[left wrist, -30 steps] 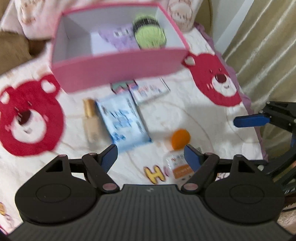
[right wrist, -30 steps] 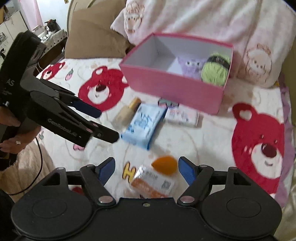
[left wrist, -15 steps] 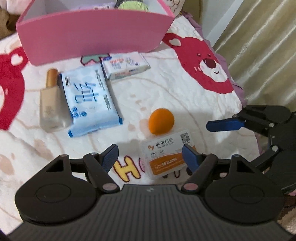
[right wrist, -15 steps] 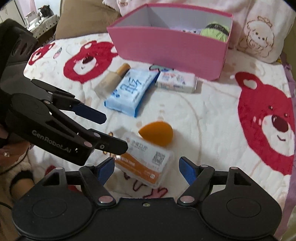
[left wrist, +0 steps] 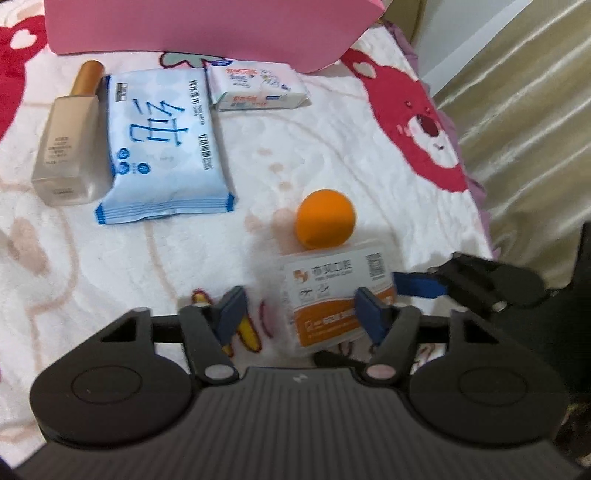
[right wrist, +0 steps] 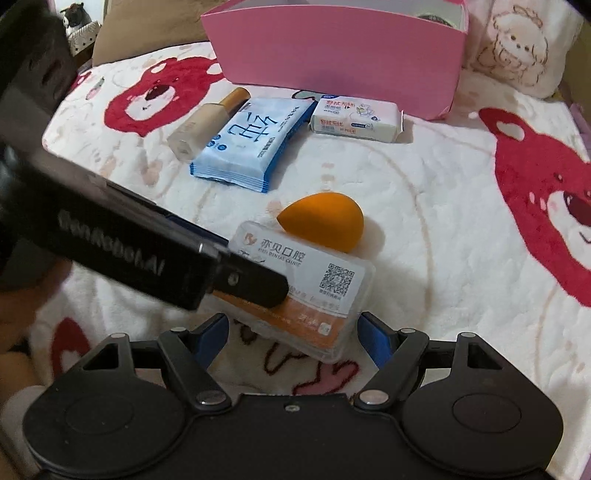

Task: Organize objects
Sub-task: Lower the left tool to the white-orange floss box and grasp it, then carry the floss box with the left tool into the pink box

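A clear plastic case (left wrist: 328, 291) (right wrist: 314, 284) with a white and orange label lies on the bear blanket, touching an orange sponge (left wrist: 325, 221) (right wrist: 321, 218). My left gripper (left wrist: 301, 314) (right wrist: 255, 266) hangs low over the case with its jaws closing. Its right fingertip overlaps the case and its left one stands clear of it. My right gripper (right wrist: 291, 338) straddles the case's near end, jaws opening, pads not touching; one of its blue fingertips (left wrist: 417, 287) shows beside the case. The pink box (left wrist: 207, 29) (right wrist: 332, 55) stands behind.
A blue wipes pack (left wrist: 162, 144) (right wrist: 251, 144), a beige bottle (left wrist: 70, 144) (right wrist: 207, 125) and a small white tissue pack (left wrist: 255, 85) (right wrist: 354, 116) lie before the pink box. The bed edge and a curtain (left wrist: 517, 110) are at the right.
Both grippers have sunk toward the blanket and closed in on the clear case. The left jaws have narrowed. The pink box's inside has slid out of sight.
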Action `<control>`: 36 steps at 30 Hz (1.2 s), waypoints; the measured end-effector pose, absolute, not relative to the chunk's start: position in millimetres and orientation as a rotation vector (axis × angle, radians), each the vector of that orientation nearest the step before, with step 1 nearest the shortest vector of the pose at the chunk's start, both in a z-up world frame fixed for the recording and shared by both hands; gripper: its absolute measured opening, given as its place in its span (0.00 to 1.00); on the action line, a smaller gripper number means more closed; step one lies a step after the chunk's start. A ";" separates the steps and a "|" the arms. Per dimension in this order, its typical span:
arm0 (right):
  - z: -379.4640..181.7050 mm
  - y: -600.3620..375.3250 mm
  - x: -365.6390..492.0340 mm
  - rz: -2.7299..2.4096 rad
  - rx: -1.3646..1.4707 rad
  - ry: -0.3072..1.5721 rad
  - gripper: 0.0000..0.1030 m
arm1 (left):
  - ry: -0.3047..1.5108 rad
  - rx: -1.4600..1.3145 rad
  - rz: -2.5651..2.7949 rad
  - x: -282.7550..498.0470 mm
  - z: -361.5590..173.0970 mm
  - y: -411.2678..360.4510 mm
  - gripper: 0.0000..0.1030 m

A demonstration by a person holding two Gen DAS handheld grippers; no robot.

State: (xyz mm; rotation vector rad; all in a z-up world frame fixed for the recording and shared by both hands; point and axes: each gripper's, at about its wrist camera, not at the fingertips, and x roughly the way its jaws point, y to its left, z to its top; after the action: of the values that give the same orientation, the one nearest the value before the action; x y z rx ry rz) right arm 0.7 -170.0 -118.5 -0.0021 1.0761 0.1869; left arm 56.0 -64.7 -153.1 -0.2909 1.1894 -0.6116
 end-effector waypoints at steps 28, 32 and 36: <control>-46.9 -148.1 -3.2 0.142 -0.230 0.843 0.80 | 1.016 -0.363 -0.642 55.8 -73.3 -41.9 0.50; -18.4 -146.0 4.1 0.154 -0.266 0.815 0.79 | 0.979 -0.339 -0.648 59.4 -42.6 -37.1 0.50; 8.5 -145.2 17.5 0.168 -0.307 0.796 0.78 | 0.966 -0.300 -0.639 69.6 -12.0 -33.8 0.50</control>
State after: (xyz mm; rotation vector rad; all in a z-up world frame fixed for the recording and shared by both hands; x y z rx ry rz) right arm 17.5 -145.2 8.5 -0.3067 0.7961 0.1683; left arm 69.6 -33.8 -12.0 -0.2998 0.9657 -0.6388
